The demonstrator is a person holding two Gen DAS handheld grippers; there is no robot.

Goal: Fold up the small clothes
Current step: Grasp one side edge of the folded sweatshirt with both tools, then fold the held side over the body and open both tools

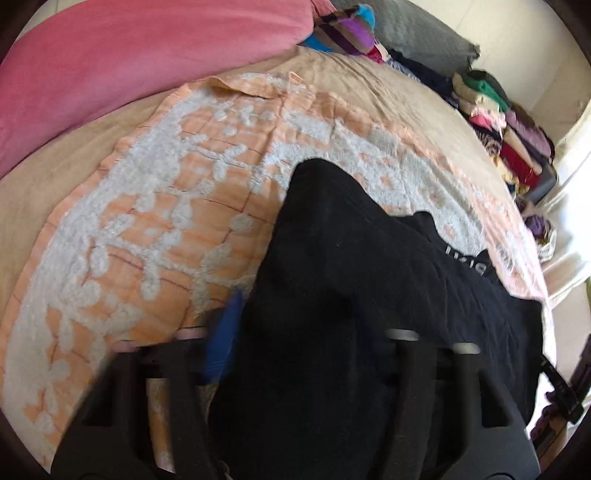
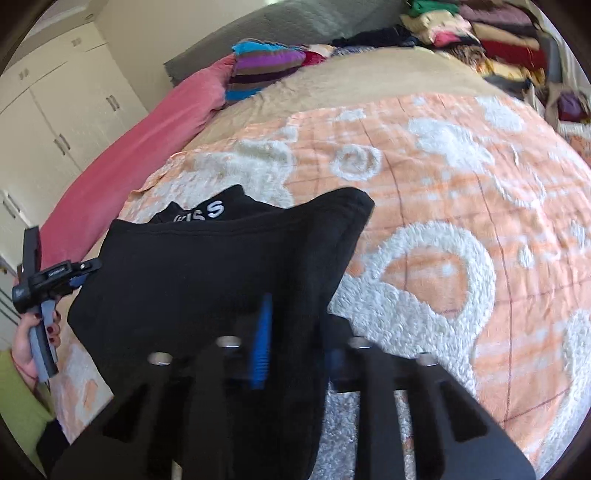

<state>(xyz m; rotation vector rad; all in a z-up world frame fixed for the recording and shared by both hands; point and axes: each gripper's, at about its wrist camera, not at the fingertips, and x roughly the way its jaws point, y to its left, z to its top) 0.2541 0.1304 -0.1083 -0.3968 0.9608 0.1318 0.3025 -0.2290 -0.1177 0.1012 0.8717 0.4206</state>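
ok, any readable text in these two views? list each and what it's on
"ISS": white letters on the black garment, right wrist view; earlier letters blurred, so the word is incomplete.
White letters on the same garment, left wrist view: upside down and blurred, unreadable.
Small print on the left gripper body: too small to read.
Nothing else carries text.

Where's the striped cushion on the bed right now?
The striped cushion sits at the far end of the bed in the right wrist view, upper centre, between the pink blanket on its left and the clothes pile on its right.
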